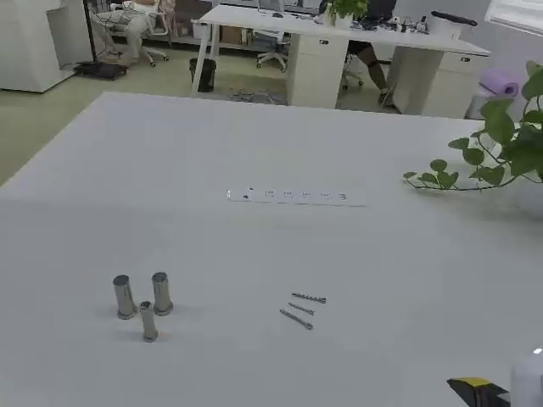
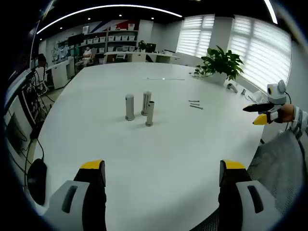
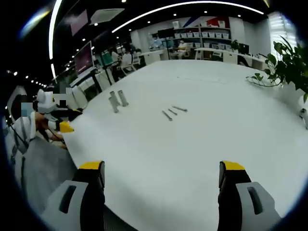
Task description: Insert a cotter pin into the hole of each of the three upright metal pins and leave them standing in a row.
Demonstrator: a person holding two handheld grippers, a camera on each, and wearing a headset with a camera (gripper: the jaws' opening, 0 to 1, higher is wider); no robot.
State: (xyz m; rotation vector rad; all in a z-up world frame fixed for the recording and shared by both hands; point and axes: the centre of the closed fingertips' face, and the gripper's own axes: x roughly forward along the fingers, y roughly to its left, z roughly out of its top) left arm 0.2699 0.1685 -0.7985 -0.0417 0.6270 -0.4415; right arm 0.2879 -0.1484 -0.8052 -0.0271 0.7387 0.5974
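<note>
Three thin silver cotter pins [image 1: 303, 309] are laid flat on the white table [image 1: 254, 136], long axes left to right, well right of the three upright silver metal pins [image 1: 142, 303] — nearer to the right gripper [image 3: 162, 166]. Both it and the left gripper [image 2: 162, 166] are held spread, empty.

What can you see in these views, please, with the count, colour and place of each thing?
metal pins: three, silver, upright in a tight cluster, left in the head view.
cotter pins: three, silver, lying loose on the table, right of the metal pins.
power strip: one, white, flat, further back mid-table.
plant: one, green, at the table's right edge.
table: one, white, bearing all of these.
left tongs: one, grey with yellow tips, open, near the table edge.
right tongs: one, grey with yellow tips, open, near the table edge.
</note>
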